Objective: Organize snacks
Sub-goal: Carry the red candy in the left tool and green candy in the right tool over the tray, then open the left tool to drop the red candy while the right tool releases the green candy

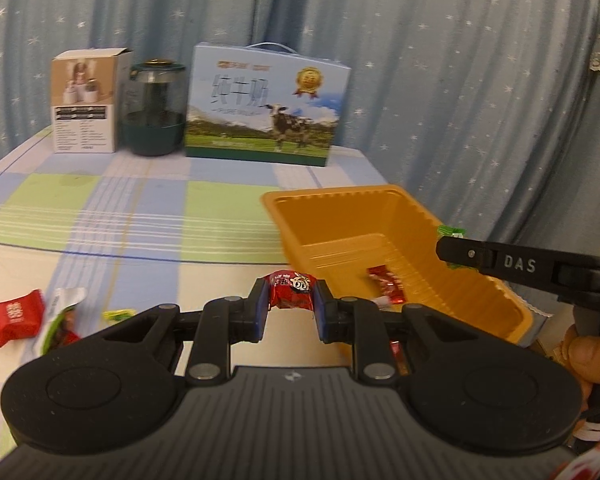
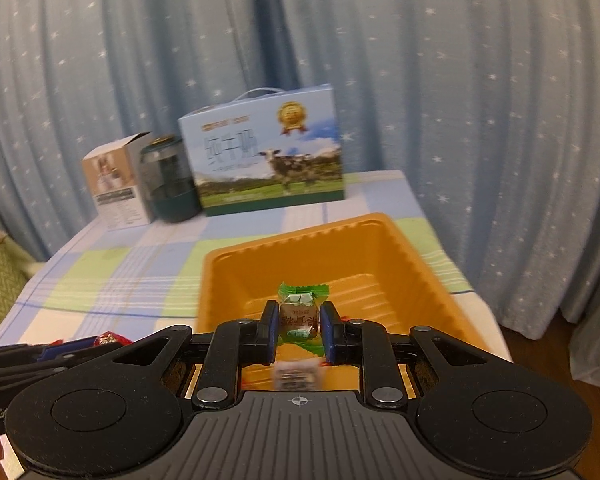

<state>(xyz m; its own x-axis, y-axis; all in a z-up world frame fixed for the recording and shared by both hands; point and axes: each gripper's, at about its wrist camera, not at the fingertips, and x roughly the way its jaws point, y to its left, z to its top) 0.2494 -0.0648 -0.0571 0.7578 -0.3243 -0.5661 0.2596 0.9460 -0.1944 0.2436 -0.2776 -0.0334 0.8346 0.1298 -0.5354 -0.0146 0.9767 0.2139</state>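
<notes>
Left wrist view: left gripper (image 1: pixel 291 305) is clamped on a red candy (image 1: pixel 291 290), near the orange tray (image 1: pixel 476 304). Right gripper (image 2: pixel 299 330) pinches a green candy (image 2: pixel 301 312) over it.

The left gripper (image 1: pixel 291 307) is matt black plastic with blue pads, pinching a glossy red foil-like candy (image 1: pixel 291 290). Just right of it stands the tray (image 1: pixel 384 216), smooth orange plastic with ribbed walls (slightly shiny). Under both lies a woven checked tablecloth (image 1: pixel 140 216). Far ahead, the milk box (image 1: pixel 266 104) looks like glossy printed cardboard against a soft cloth curtain (image 1: pixel 440 60).
</notes>
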